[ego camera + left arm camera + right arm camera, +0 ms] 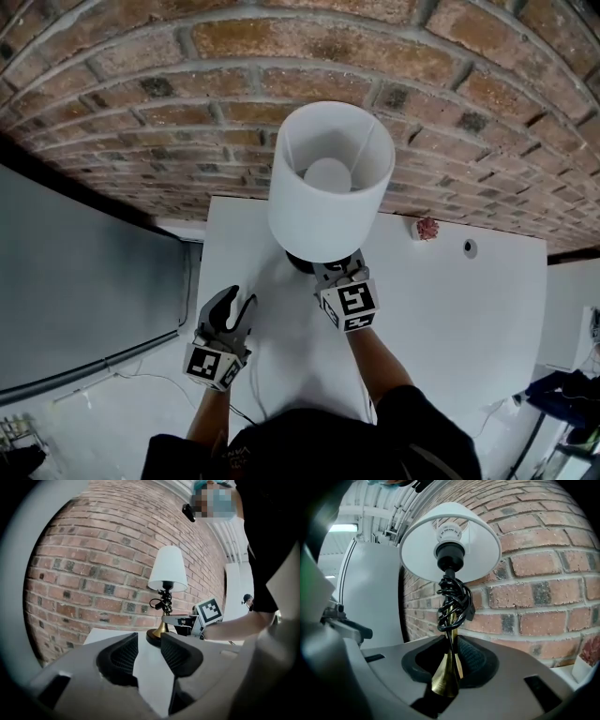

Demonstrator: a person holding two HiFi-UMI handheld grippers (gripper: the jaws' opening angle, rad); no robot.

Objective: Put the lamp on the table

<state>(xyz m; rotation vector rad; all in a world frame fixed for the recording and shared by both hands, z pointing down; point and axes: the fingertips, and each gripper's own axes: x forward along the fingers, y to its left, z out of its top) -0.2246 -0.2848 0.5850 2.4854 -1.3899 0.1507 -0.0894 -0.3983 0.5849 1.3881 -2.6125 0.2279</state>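
Note:
The lamp has a white drum shade (330, 178), a brass stem (447, 672) with a black cord (452, 604) coiled round it, and a dark round base (157, 638). It stands upright at the back of the white table (450, 319), close to the brick wall. My right gripper (337, 269) is shut on the lower stem; its jaws press the brass stem from both sides in the right gripper view (449, 665). My left gripper (234, 305) hovers to the lamp's left, over the table's left part. Its jaws stand partly apart with nothing between them (149, 656).
The brick wall (141, 122) runs right behind the table. A small white pot with a pink plant (427, 228) and a small round thing (470, 247) sit at the table's back right. A grey panel (84, 281) borders the table's left edge.

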